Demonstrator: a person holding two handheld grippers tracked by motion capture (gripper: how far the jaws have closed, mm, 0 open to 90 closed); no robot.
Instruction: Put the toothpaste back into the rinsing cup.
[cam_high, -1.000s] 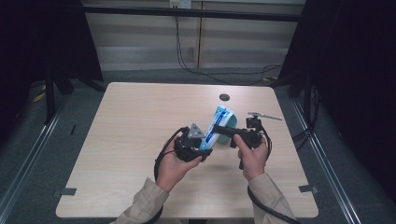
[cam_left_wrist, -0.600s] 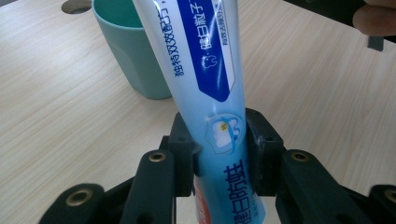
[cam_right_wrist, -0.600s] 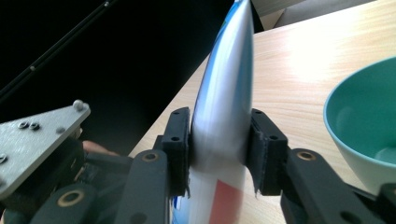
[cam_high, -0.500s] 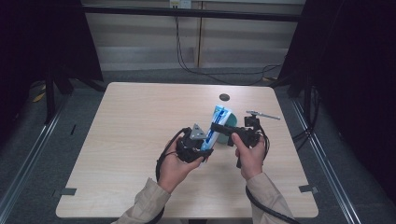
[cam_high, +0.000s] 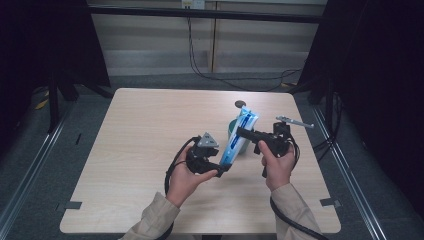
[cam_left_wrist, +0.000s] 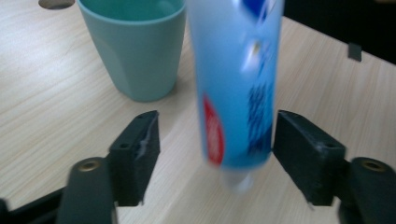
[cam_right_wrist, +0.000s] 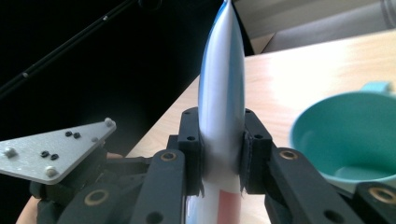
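Two grippers, one toothpaste tube (cam_high: 239, 140) held over table (cam_high: 140, 150) beside teal cup (cam_left_wrist: 133, 46).
Right gripper (cam_right_wrist: 223, 154) pinches soft, light tube mid-body; left gripper (cam_left_wrist: 215, 154) just spread, pads off cap end. Prob. slick; grip w/ flat faces.

A: Left gripper (cam_left_wrist: 215, 154), change?
B: Jaws have just been opening; now they stand apart on either side of the toothpaste tube (cam_left_wrist: 236, 84), pads off it.
A: Tube?
B: Cap end, earlier clamped by the left gripper, now free. Upper part clamped by the right gripper (cam_right_wrist: 223, 149).
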